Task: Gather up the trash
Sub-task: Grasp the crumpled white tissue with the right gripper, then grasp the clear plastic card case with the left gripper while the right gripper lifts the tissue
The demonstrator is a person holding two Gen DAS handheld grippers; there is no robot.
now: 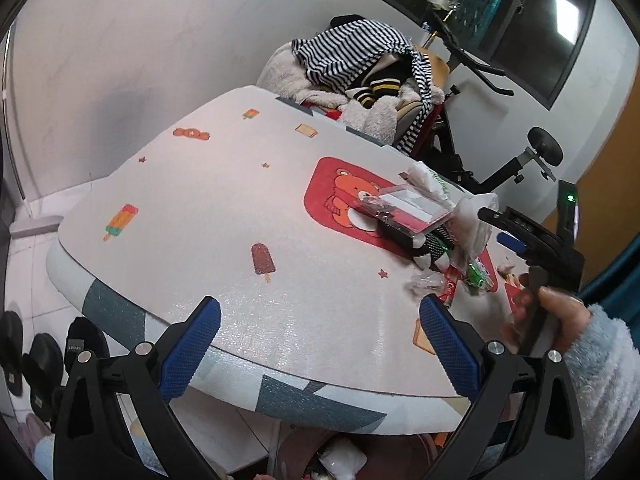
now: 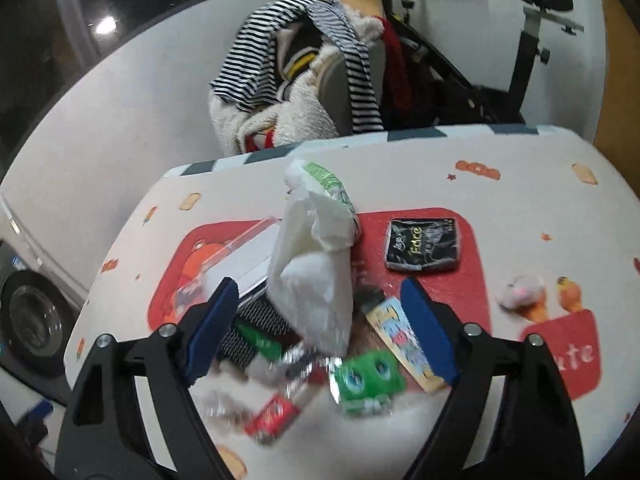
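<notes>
My left gripper (image 1: 320,344) hovers at the near edge of the table (image 1: 208,208), jaws wide and holding nothing. My right gripper (image 2: 320,328) hangs over the litter pile, jaws likewise wide, nothing between the pads (image 2: 430,330).

Progress, as I judge it: barely begun. The trash lies uncollected on the red bear print. It comprises a crumpled white tissue wad (image 2: 316,256), a green wrapper (image 2: 368,378), a red wrapper (image 2: 274,420), a strip-shaped colourful packet (image 2: 404,340) and a black sachet (image 2: 422,244) set apart from the heap. A small pinkish scrap (image 2: 520,290) lies well apart to the right.

View differences: the right wrist view resolves the individual pieces, though the nearest ones are blurred. The left wrist view shows the pile only from the side, with a clear plastic case (image 1: 408,208) on top, and it alone shows the hand (image 1: 556,316) gripping the right tool. It also shows, below the table edge, what may be a bin with something white inside (image 1: 344,460); I cannot tell for certain.
</notes>
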